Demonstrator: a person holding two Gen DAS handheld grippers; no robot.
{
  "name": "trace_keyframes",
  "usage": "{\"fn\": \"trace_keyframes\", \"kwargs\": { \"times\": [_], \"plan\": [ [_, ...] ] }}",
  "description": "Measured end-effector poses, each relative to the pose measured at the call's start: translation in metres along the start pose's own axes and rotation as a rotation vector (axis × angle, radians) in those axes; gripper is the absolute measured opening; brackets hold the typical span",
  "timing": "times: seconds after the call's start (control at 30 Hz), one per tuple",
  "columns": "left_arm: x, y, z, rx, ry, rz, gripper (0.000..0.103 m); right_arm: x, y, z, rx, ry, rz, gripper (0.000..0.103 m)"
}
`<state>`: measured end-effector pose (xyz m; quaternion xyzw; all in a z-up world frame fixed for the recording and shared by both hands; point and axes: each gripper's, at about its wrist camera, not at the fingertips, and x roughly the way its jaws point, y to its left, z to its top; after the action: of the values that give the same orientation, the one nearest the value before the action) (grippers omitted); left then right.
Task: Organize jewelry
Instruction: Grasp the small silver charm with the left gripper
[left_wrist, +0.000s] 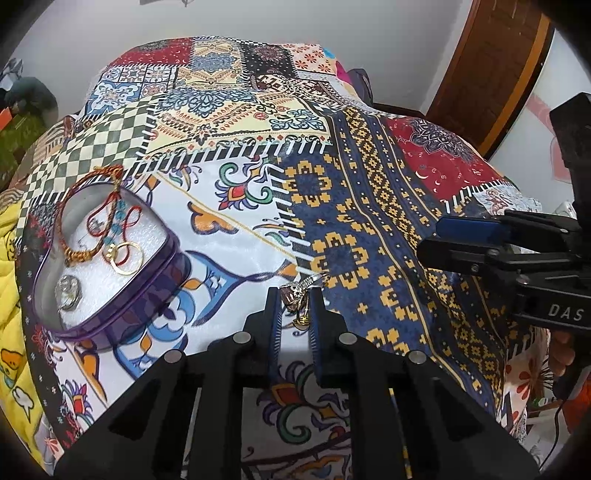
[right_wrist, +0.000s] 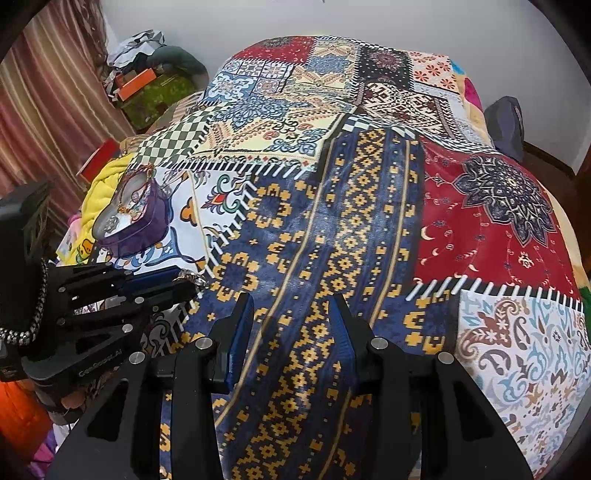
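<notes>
**Jewelry piece pinched in the left gripper, tin waiting beside it**

Jewelry piece (left_wrist: 297, 291), a small ornate item with a pinkish stone and silvery filigree, is sitting clamped between the tips of the left gripper (left_wrist: 295, 295), just above the patchwork bedspread (left_wrist: 369, 206). A gold loop is dangling beneath it, though the blur is making it hard to tell whether that belongs to the same piece. It is probably handling as light, hard and slippery, with delicate metalwork that could bend, so the grip is best kept on the solid stone setting, not the filigree. The heart-shaped purple tin (left_wrist: 155, 295) is lying open to the left, already holding a braided bracelet (left_wrist: 83, 254), gold rings (left_wrist: 127, 256) and a clear stone (left_wrist: 68, 291). The right gripper (right_wrist: 291, 310) is hovering with fingers apart, holding nothing.
</notes>
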<state>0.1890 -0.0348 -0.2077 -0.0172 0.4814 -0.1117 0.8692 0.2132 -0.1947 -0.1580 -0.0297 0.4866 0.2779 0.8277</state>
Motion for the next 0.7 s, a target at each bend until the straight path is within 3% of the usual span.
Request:
{"fn": "trace_keyframes", "kwargs": {
  "times": [0.7],
  "plan": [
    [-0.026, 0.015, -0.026, 0.011, 0.012, 0.002, 0.016, 0.010, 0.044, 0.005, -0.101, 0.024, 0.040, 0.038]
  ]
}}
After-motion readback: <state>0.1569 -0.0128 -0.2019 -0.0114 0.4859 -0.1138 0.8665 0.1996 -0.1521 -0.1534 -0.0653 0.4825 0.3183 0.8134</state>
